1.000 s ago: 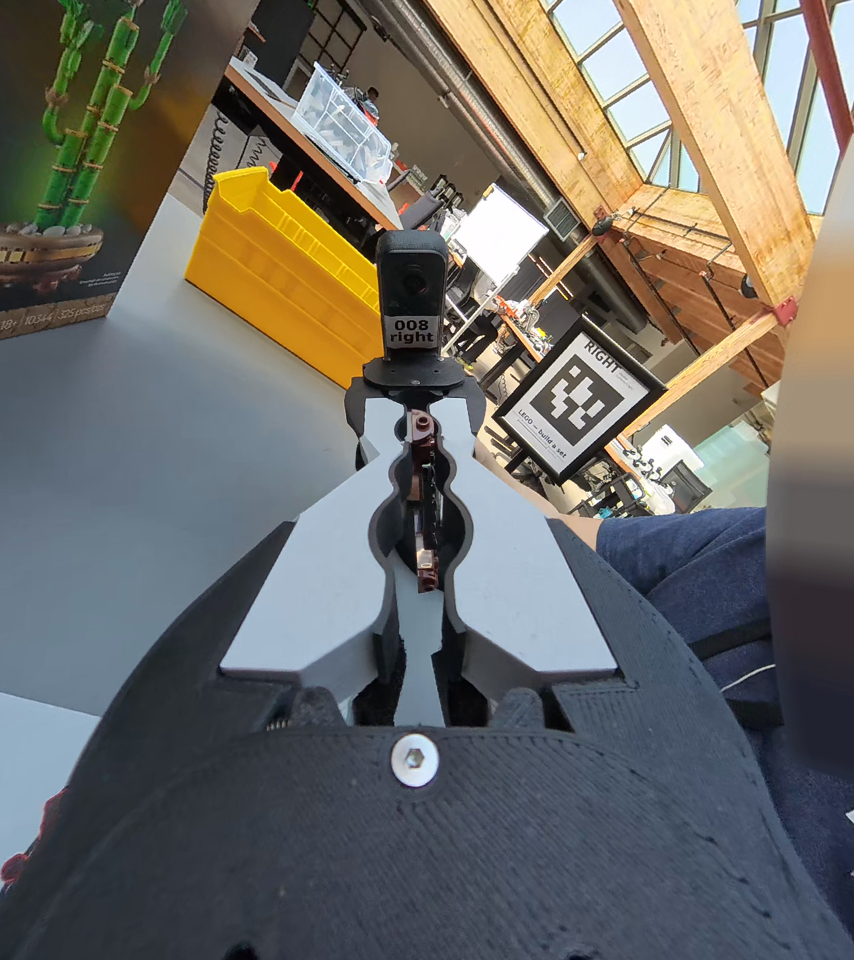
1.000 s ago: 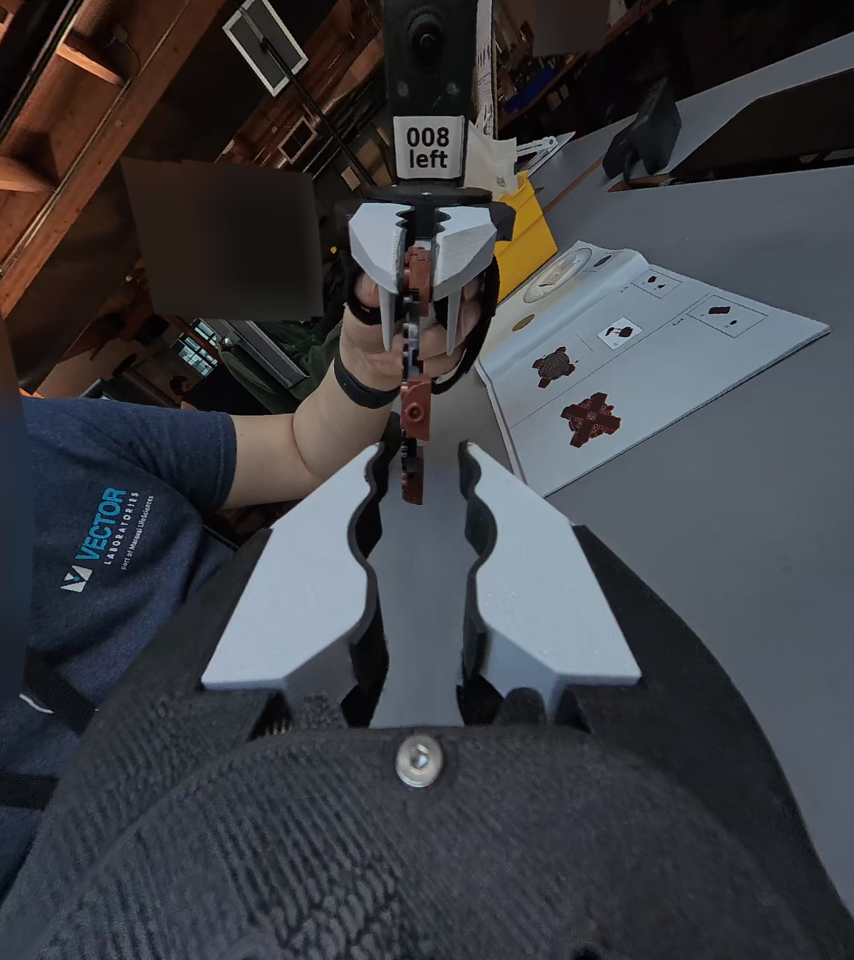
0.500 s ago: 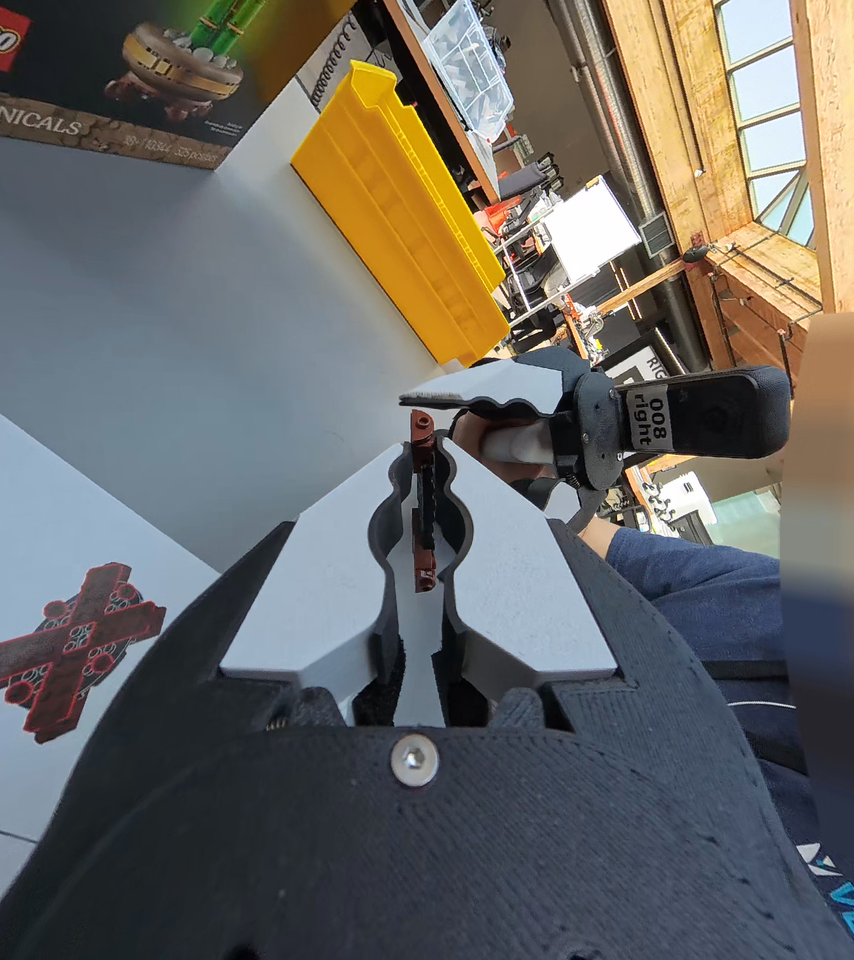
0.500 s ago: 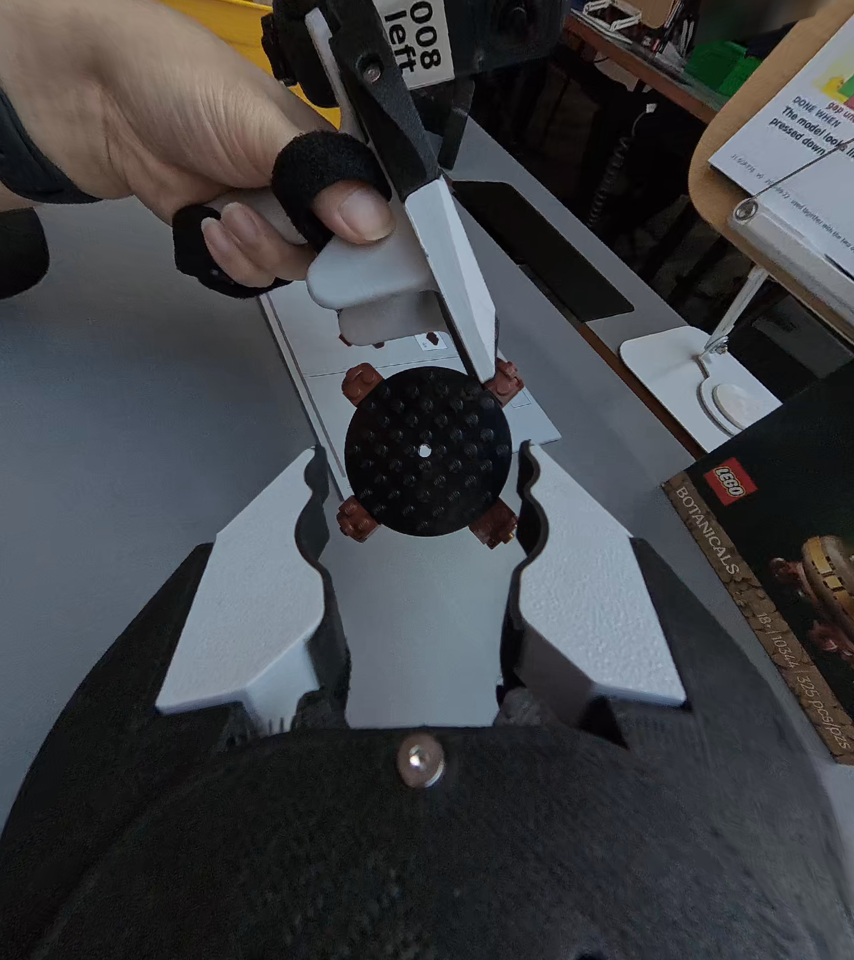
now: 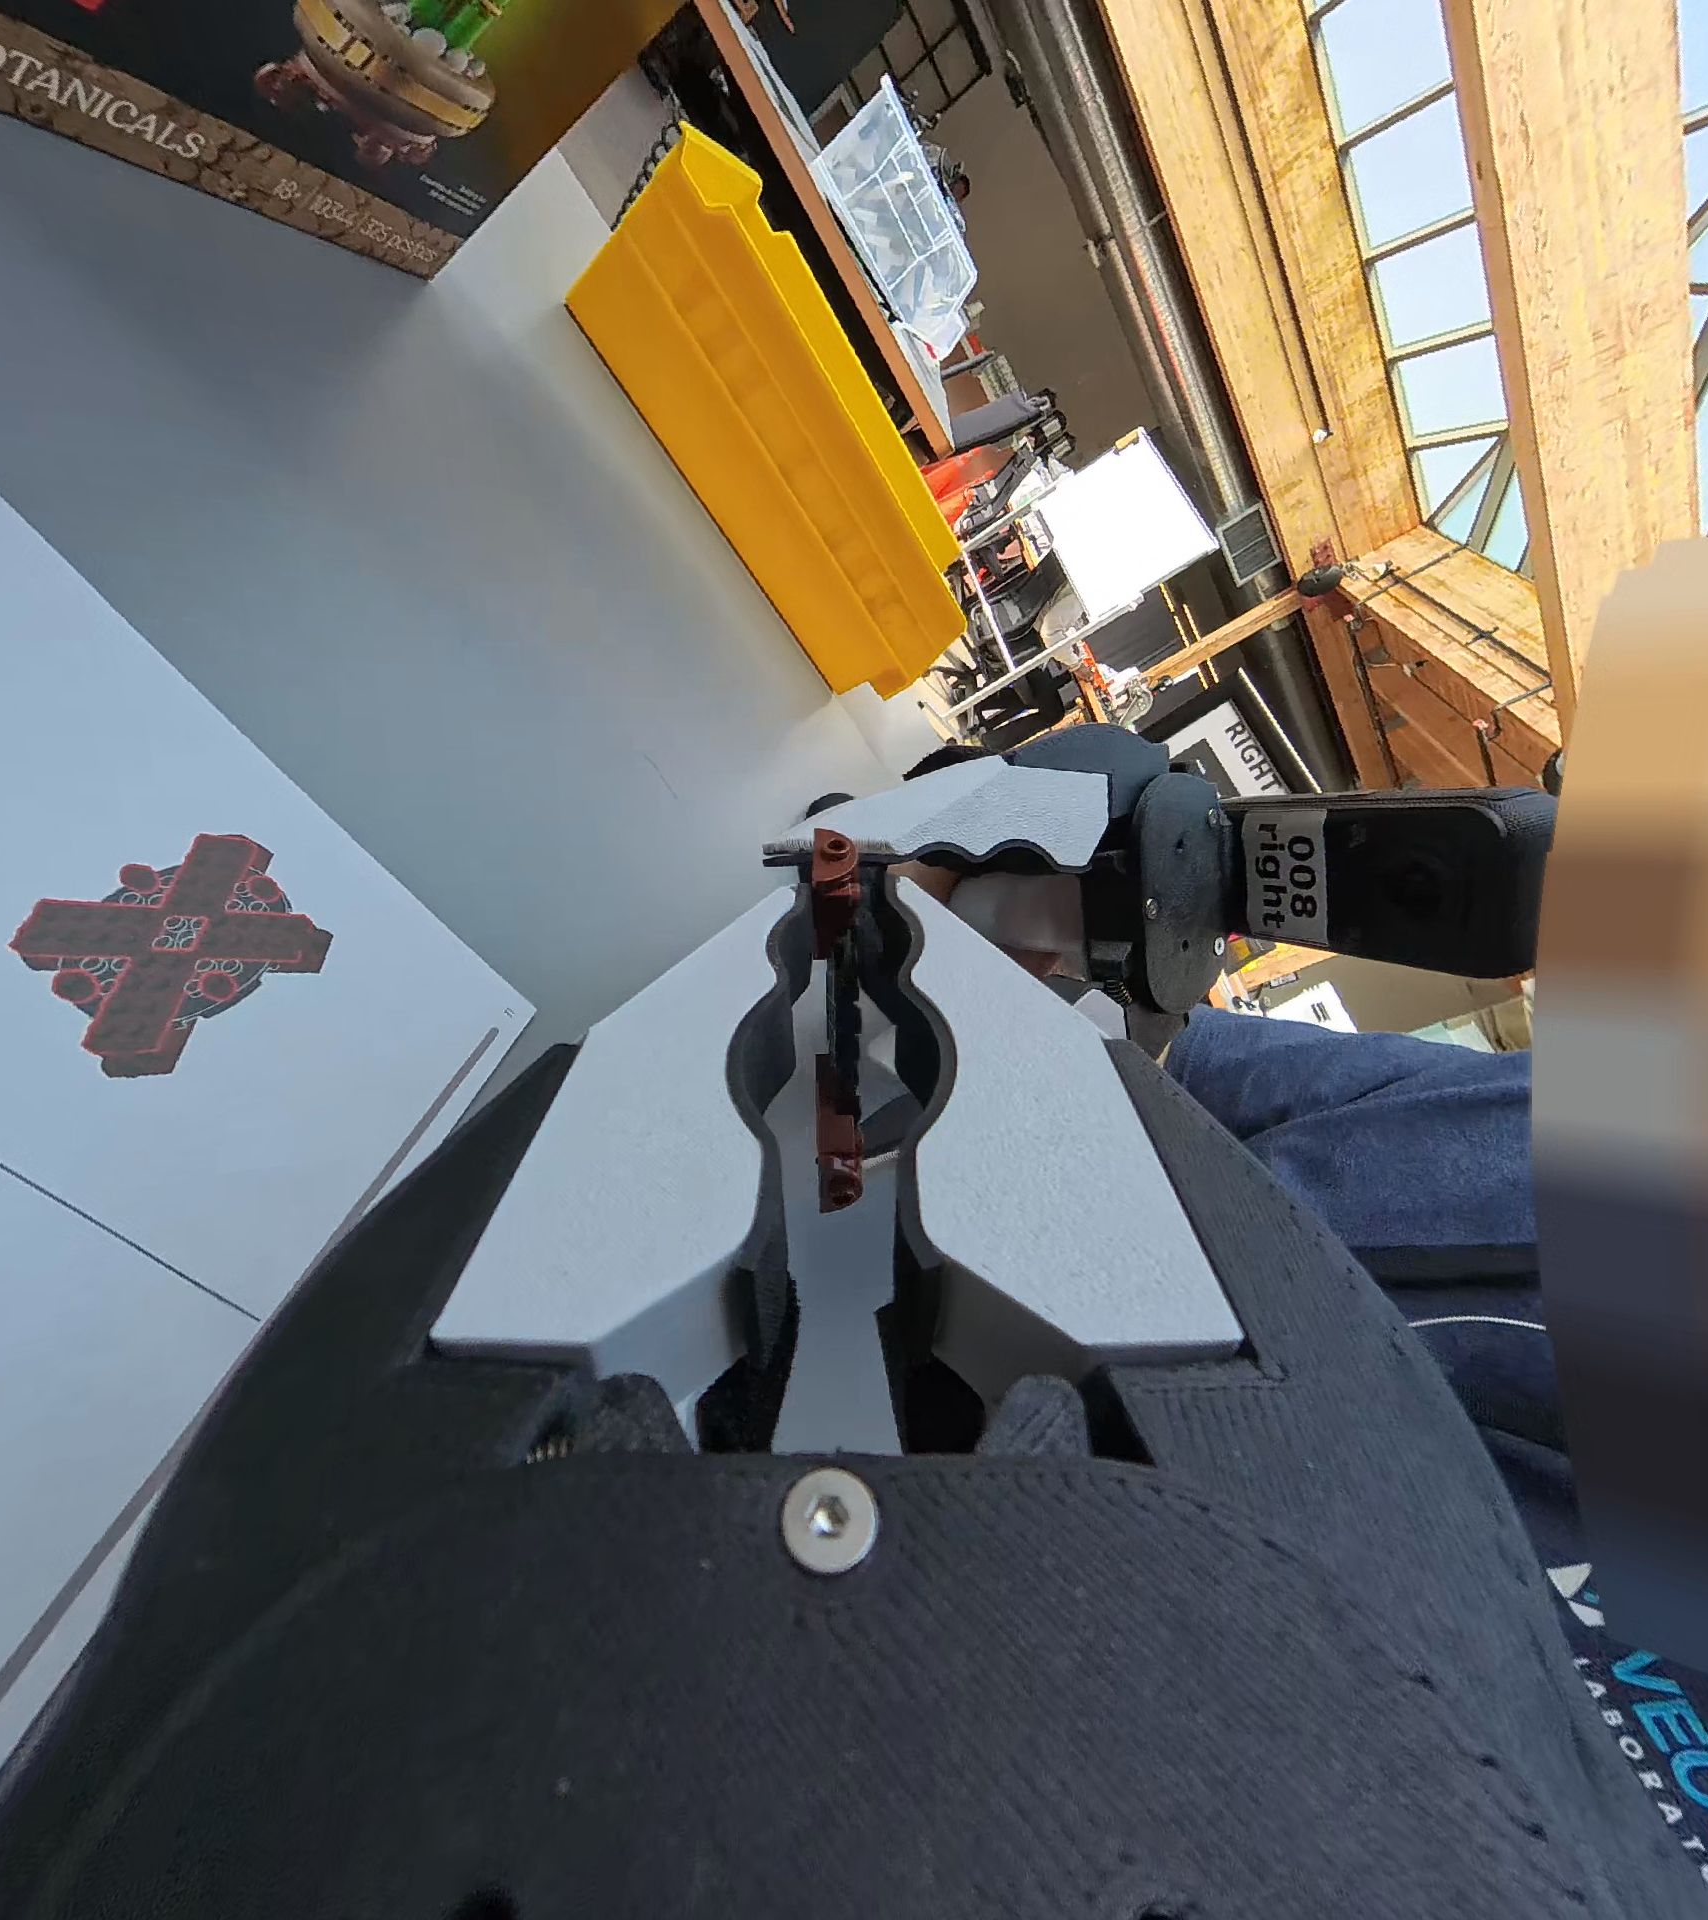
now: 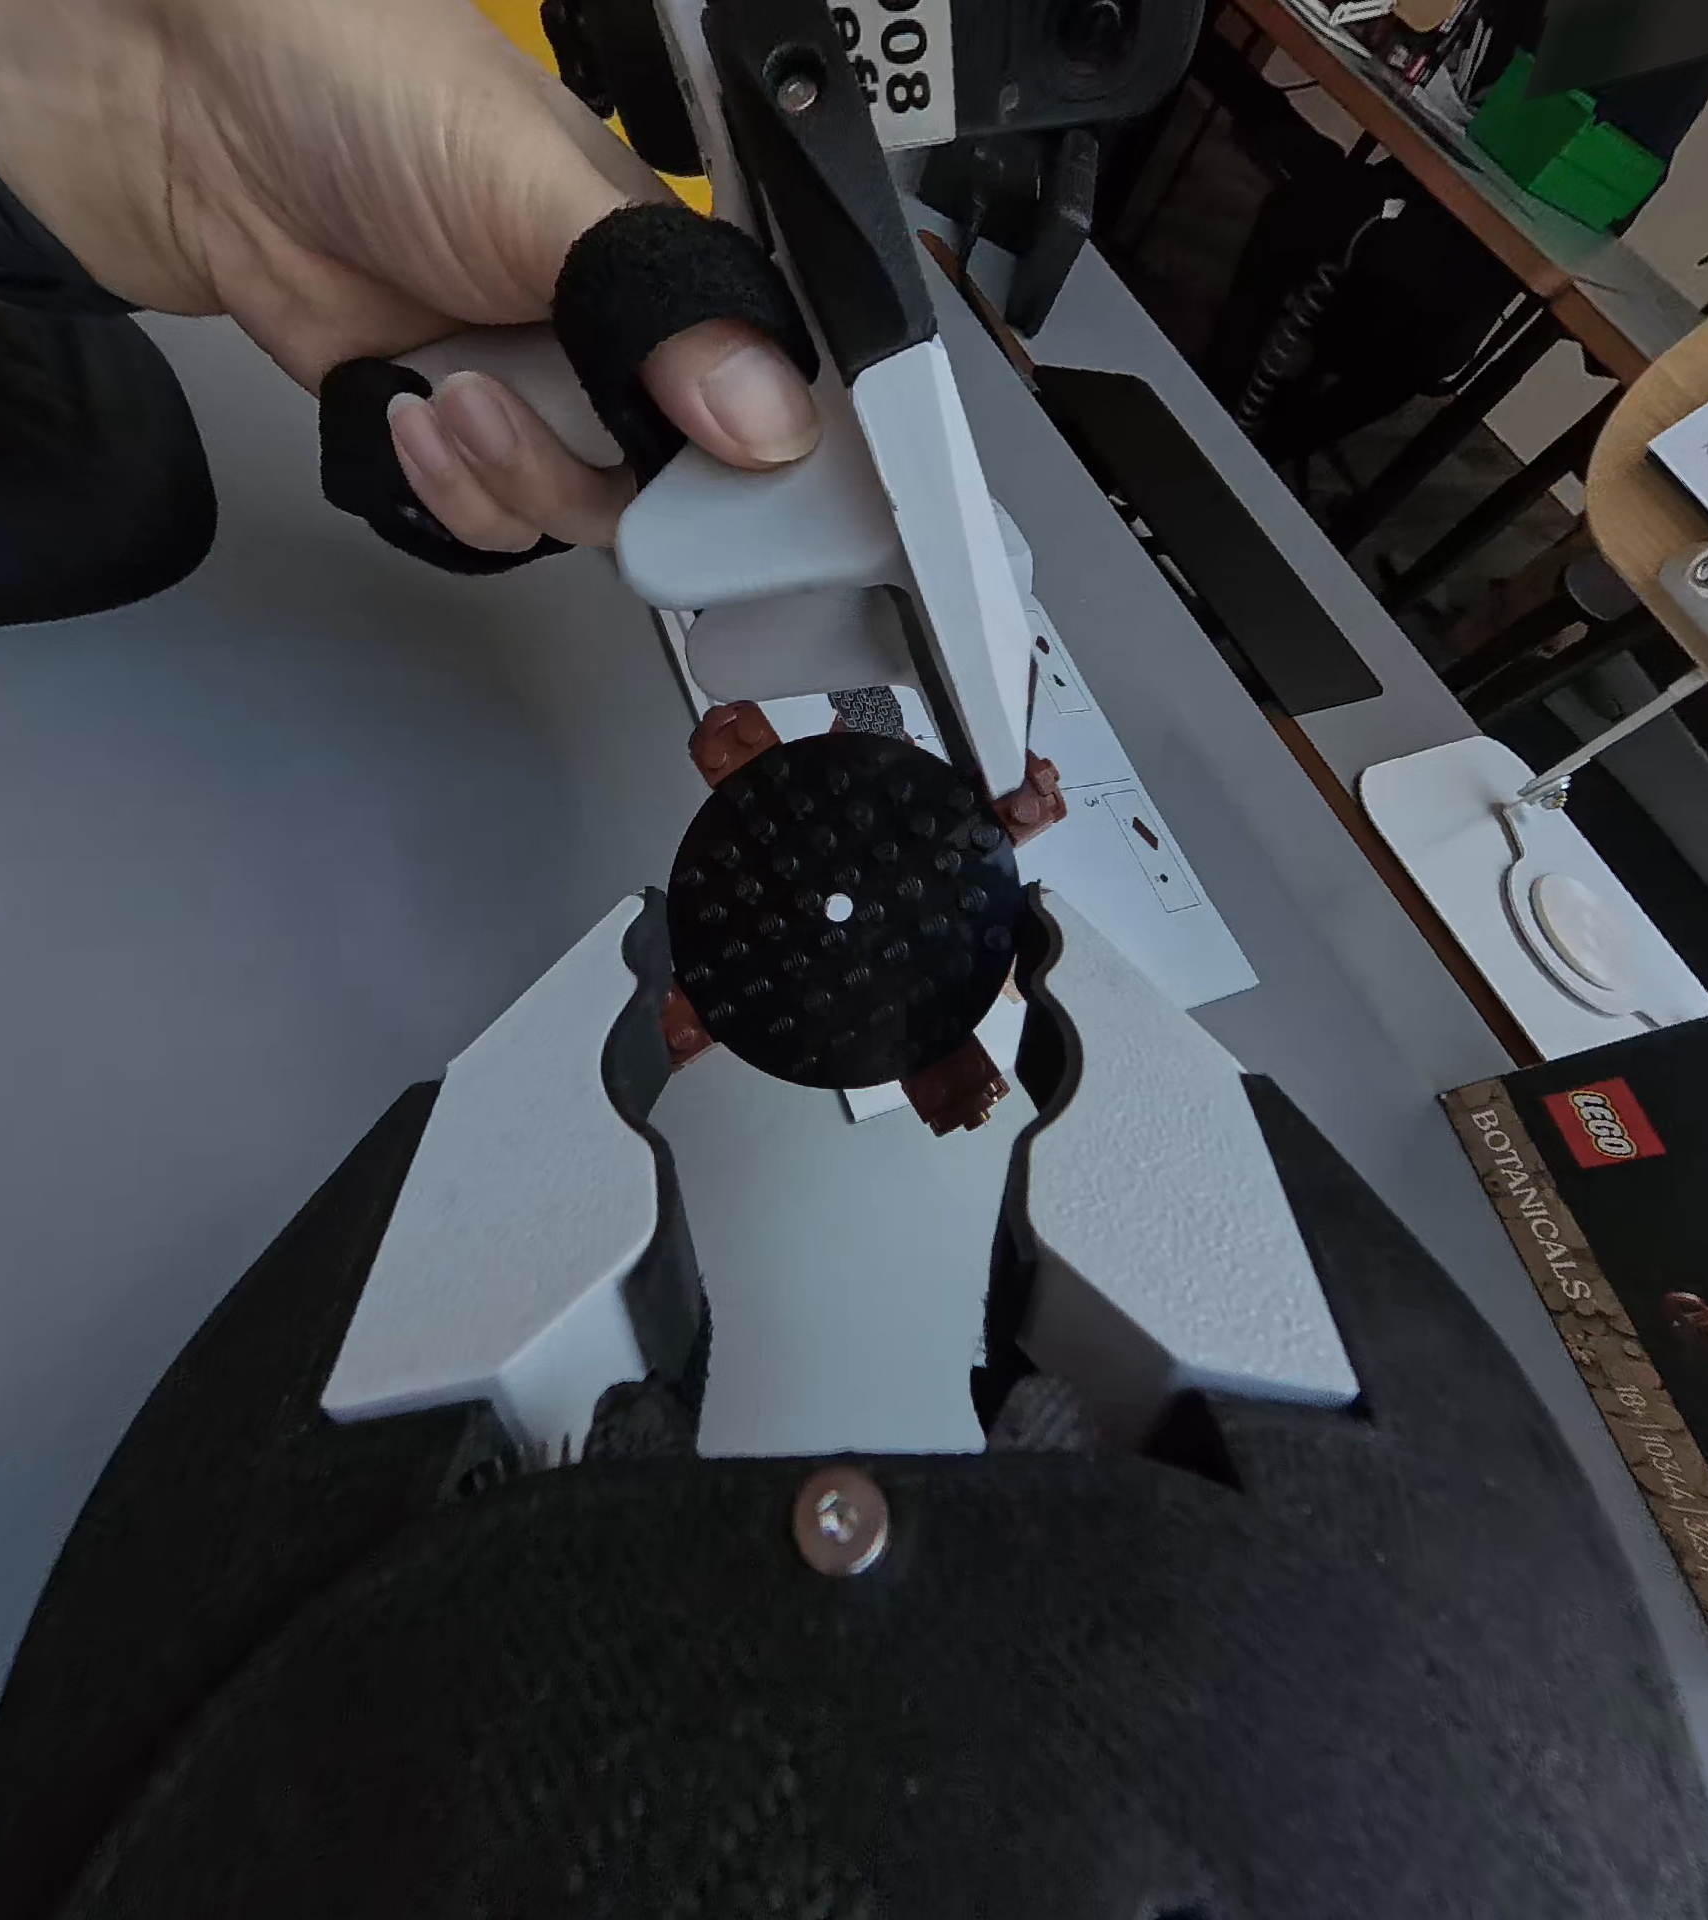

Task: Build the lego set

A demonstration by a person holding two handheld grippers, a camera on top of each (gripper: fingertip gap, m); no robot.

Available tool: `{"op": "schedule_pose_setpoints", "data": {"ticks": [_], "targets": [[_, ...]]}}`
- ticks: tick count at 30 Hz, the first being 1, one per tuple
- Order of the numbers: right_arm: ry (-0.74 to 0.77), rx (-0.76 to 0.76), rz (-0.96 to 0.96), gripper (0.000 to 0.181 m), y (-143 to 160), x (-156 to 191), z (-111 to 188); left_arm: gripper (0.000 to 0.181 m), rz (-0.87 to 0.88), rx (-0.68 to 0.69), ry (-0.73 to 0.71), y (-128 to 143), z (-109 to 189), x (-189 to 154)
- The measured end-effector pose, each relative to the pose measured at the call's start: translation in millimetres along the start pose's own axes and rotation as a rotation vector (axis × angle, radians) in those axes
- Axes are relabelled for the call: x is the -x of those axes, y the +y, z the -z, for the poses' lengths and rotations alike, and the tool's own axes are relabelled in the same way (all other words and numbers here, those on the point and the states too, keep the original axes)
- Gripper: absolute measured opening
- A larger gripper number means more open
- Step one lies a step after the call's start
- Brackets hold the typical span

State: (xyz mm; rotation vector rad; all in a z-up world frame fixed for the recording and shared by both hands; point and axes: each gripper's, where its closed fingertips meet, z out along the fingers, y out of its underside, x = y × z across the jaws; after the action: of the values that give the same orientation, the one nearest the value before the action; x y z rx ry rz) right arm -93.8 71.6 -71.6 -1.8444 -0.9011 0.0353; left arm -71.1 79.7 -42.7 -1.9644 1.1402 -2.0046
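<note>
The lego build is a black round plate [image 6: 839,914] with brown pieces sticking out under its rim. My left gripper [image 5: 845,904] is shut on it and holds it in the air above the table; in the left wrist view the build [image 5: 837,1143] shows edge-on between the fingers. In the right wrist view the left gripper [image 6: 1006,758] comes down from above and pinches the plate's upper right edge. My right gripper [image 6: 839,914] is open, its two fingertips on either side of the plate, close to its rim. One of its fingers [image 5: 933,816] shows in the left wrist view.
An open instruction booklet [image 5: 102,1039] lies on the grey table [image 6: 258,883] under the build. The dark lego box [image 6: 1660,1299] lies to the right, a yellow bin [image 5: 777,416] at the table's far edge. A white stand base [image 6: 1504,883] and a person's hand [image 6: 362,208] are nearby.
Both grippers turned, so the plate now faces the right wrist camera. My right gripper opened wider and moved in until its fingertips flank the plate. The left gripper kept its hold.
</note>
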Motion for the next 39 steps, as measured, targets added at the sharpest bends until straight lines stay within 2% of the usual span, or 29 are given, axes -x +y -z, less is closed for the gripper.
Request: {"op": "schedule_pose_setpoints", "data": {"ticks": [6, 11, 22, 24, 25, 28, 32, 34, 39], "targets": [[0.004, 0.062, 0.034, 0.066, 3.3, 19.9, -13.6, 0.006, -0.145, 0.038, -0.123, 20.6, 12.7, 9.4], [0.034, 0.078, 0.032, 0.066, -3.8, 26.7, -21.5, 0.006, -0.164, 0.001, -0.099, 23.7, 24.2, 9.3], [0.056, 0.085, -0.060, 0.066, -4.9, 27.1, -21.0, 0.007, -0.172, 0.014, -0.064, 21.5, 25.2, 6.4], [0.007, 0.108, -0.121, 0.066, -0.2, 33.1, -22.2, 0.045, -0.144, -0.040, -0.058, 8.6, 36.0, 7.0], [-0.046, 0.136, -0.172, 0.066, 4.6, 41.2, -24.1, 0.053, -0.137, -0.079, -0.062, -0.3, 45.3, 8.5], [-0.201, 0.210, -0.328, 0.066, 14.3, 67.8, -30.9, 0.046, -0.173, -0.164, -0.207, -21.1, 80.3, 31.9], [-0.264, 0.341, -0.364, 0.067, 30.6, 83.8, -39.1, 0.041, -0.254, -0.145, -0.488, -14.6, 114.3, 76.3], [-0.268, 0.370, -0.347, 0.067, 37.1, 88.0, -42.0, 0.040, -0.253, -0.156, -0.509, -13.1, 116.3, 81.6], [-0.295, 0.314, -0.360, 0.068, 33.1, 86.9, -38.2, 0.036, -0.247, -0.153, -0.511, -10.7, 113.8, 87.7]]}}
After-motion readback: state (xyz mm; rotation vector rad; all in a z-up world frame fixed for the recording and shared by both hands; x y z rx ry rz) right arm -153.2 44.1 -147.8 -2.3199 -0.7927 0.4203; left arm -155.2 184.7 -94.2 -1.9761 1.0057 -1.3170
